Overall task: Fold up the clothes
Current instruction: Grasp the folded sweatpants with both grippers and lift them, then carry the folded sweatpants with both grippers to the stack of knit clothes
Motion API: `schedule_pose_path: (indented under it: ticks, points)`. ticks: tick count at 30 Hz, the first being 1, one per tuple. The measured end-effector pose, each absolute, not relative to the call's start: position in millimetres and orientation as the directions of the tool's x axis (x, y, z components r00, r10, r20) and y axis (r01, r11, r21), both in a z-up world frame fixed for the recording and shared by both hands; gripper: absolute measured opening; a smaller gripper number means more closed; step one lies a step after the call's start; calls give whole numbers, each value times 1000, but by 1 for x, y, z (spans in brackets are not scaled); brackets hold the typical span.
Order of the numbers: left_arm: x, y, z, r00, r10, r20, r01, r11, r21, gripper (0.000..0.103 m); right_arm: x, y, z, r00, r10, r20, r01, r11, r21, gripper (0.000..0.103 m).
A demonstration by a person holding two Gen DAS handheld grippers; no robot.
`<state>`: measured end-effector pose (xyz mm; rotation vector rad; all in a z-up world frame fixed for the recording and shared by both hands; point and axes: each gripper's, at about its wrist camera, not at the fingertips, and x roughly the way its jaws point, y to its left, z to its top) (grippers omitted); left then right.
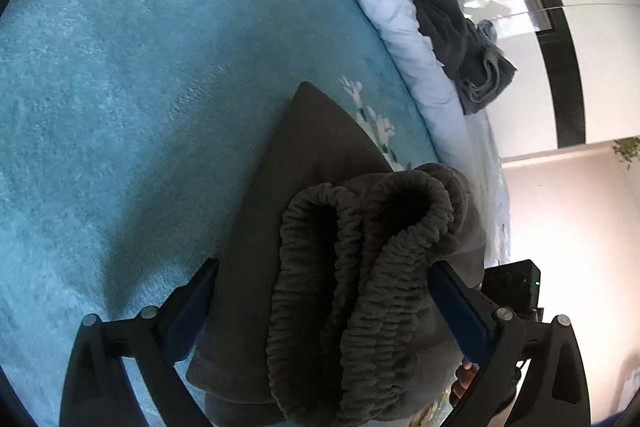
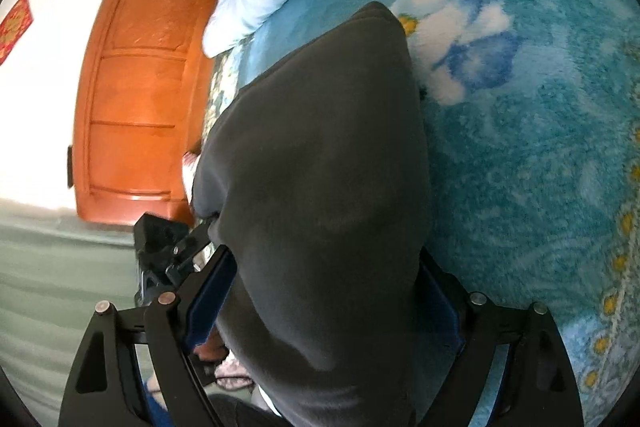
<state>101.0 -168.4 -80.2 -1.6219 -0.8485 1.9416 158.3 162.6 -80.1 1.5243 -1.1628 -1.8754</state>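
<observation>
Grey trousers [image 1: 320,267] lie folded on the blue bed [image 1: 120,67] between the wide, unclenched left claw [image 1: 320,311] and right claw [image 2: 324,299] (neither gripping), while another dark garment [image 1: 440,7] waits unfolded.

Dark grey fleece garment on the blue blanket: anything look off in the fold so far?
The dark grey fleece garment lies folded on the blue floral plush blanket, but its gathered elastic waistband bunches in a thick roll on top rather than lying flat. A second dark garment sits crumpled on the pale blue quilt.
</observation>
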Motion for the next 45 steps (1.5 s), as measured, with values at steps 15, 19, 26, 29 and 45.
schedule_pose_path:
  ticks: [15, 19, 26, 29, 45]
  points:
    - [138, -141, -20, -306, 595, -743, 39, -772, -634, 68, 179, 187, -37, -329, -748, -576, -145, -563, 813, 54]
    - [155, -128, 2, -327, 616, -716, 23, -753, -658, 68, 195, 206, -11, -335, -757, -561, -97, -564, 820, 54]
    - [182, -92, 64, -371, 641, -672, -75, -742, -666, 68, 231, 250, 49, -389, -753, -531, -33, -565, 825, 54]
    - [193, -73, 93, -391, 650, -651, -127, -739, -662, 68, 245, 267, 79, -421, -746, -516, -5, -567, 824, 54]
    - [243, 154, 206, -216, 808, -548, -449, -581, -679, 68, 358, 457, 210, -622, -582, -524, -14, -660, 751, 54]
